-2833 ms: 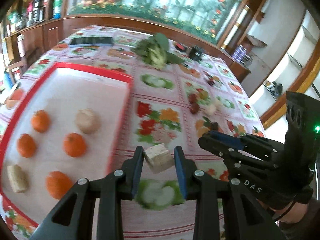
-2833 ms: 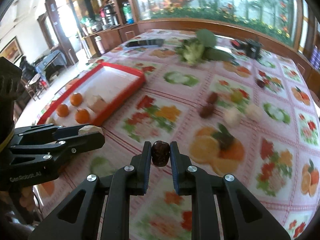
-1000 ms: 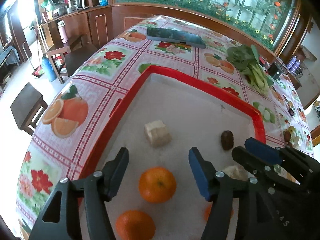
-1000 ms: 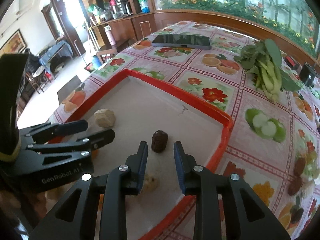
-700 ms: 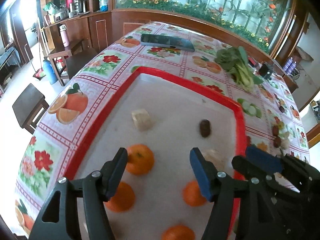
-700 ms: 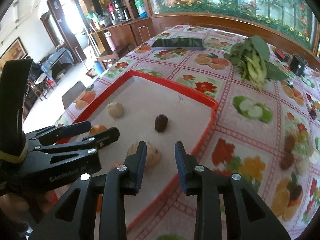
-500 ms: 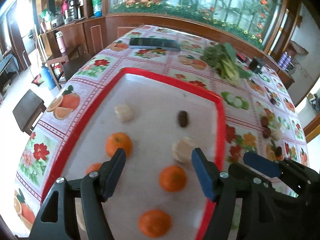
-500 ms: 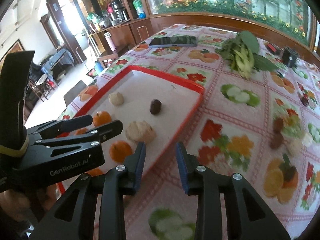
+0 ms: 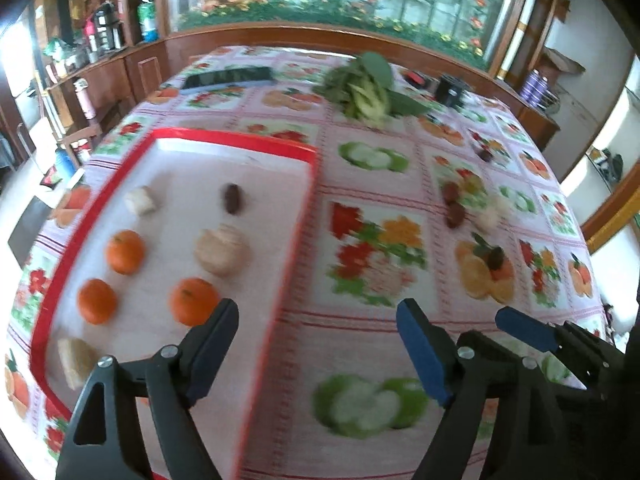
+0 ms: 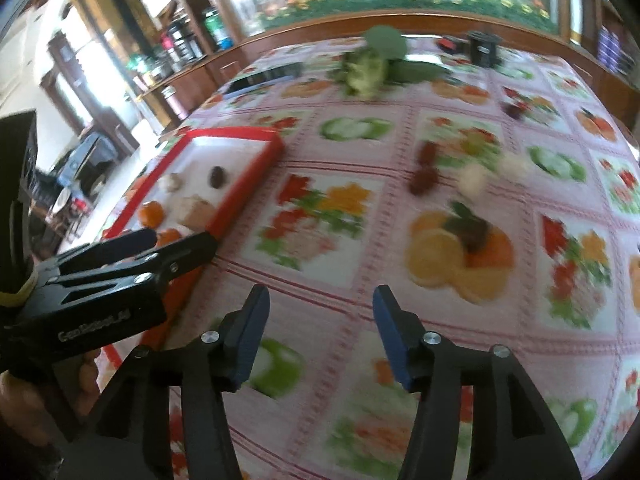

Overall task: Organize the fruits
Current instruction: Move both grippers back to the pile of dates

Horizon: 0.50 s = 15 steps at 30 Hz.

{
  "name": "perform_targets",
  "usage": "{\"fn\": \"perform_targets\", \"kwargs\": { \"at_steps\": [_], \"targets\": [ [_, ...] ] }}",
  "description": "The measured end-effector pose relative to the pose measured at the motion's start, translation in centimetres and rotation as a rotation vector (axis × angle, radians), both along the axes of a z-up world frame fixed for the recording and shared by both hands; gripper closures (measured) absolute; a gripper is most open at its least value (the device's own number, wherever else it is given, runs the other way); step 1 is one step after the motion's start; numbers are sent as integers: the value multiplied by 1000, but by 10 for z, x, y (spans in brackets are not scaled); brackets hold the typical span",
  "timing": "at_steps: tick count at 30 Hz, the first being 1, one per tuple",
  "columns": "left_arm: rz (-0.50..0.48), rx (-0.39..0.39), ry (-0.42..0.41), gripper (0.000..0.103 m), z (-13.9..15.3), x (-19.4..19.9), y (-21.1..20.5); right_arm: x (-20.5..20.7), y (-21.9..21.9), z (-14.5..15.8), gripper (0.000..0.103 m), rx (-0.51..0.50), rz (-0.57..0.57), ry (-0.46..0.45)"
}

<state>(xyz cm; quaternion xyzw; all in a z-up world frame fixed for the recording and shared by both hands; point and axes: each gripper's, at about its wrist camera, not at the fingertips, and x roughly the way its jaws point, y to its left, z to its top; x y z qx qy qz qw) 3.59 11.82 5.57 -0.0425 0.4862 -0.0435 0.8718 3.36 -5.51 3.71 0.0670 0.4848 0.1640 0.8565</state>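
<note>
The dark brown date (image 9: 231, 198) lies in the red tray (image 9: 236, 136) near its far end, an oval whose long axis runs toward the tray's far rim. Around it sit 3 oranges (image 9: 124, 251) and pale, rough-cut lumps (image 9: 222, 249). More dates (image 10: 423, 178) lie out on the fruit-print surface (image 9: 376, 248). The left gripper (image 9: 316, 344) and right gripper (image 10: 320, 332) are both opening, nothing between the jaws
</note>
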Motion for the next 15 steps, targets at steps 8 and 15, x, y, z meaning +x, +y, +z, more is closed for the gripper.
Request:
{"fn": "perform_targets", "kwargs": {
  "at_steps": [8, 15],
  "targets": [
    [-116, 24, 43, 16, -10, -8, -61, -23, -69, -7, 47, 14, -172, 35],
    [-157, 51, 51, 15, -15, 8, -98, -32, -104, -16, 46, 14, -219, 49]
  ]
}}
